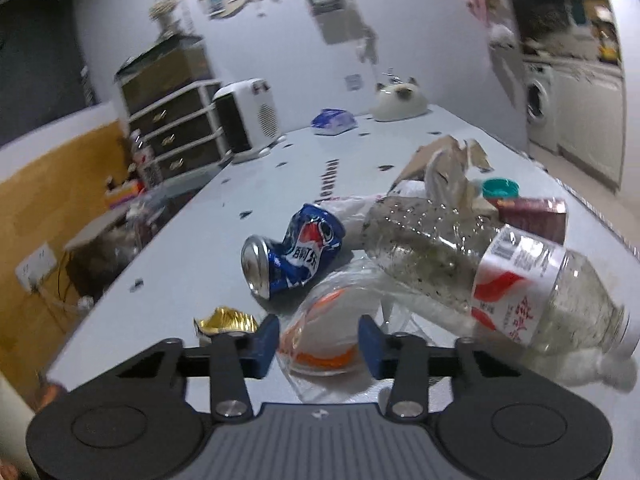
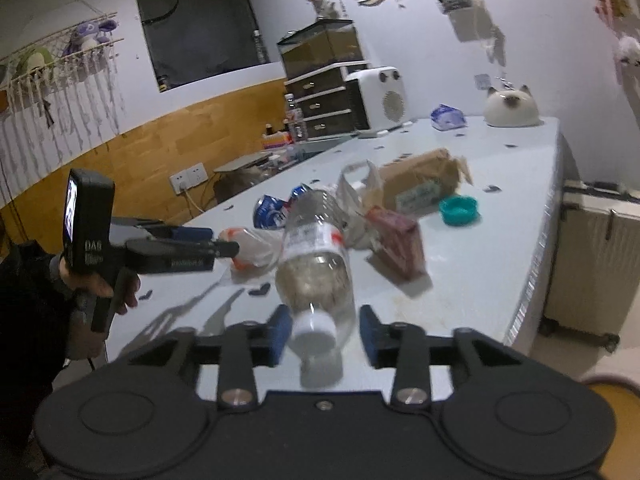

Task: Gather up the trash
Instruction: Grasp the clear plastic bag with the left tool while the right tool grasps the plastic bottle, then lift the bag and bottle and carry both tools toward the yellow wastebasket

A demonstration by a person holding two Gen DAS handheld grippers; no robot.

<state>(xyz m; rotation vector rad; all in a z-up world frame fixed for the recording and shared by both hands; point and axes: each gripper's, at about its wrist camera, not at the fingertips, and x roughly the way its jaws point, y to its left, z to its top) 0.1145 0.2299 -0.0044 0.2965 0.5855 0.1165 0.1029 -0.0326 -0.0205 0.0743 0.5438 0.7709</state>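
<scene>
A pile of trash lies on the pale table (image 1: 168,248). My left gripper (image 1: 318,344) is open, its blue pads on either side of a clear plastic cup with orange trim (image 1: 320,332). A crushed blue Pepsi can (image 1: 292,252) lies just beyond, a gold foil wrapper (image 1: 224,320) to the left. A clear plastic bottle (image 1: 500,268) with a red and white label lies to the right. My right gripper (image 2: 324,334) is open around that bottle's white cap (image 2: 314,330). The bottle (image 2: 316,248) points away from it. The left gripper (image 2: 224,246) also shows in the right wrist view.
A maroon box (image 2: 400,240), a teal lid (image 2: 459,209), a torn brown paper package (image 2: 420,184) and a white plastic bag (image 2: 356,192) lie behind the bottle. A white heater (image 2: 378,98), drawers (image 2: 324,100), a blue packet (image 2: 448,117) and a cat-shaped holder (image 2: 510,106) stand at the far end.
</scene>
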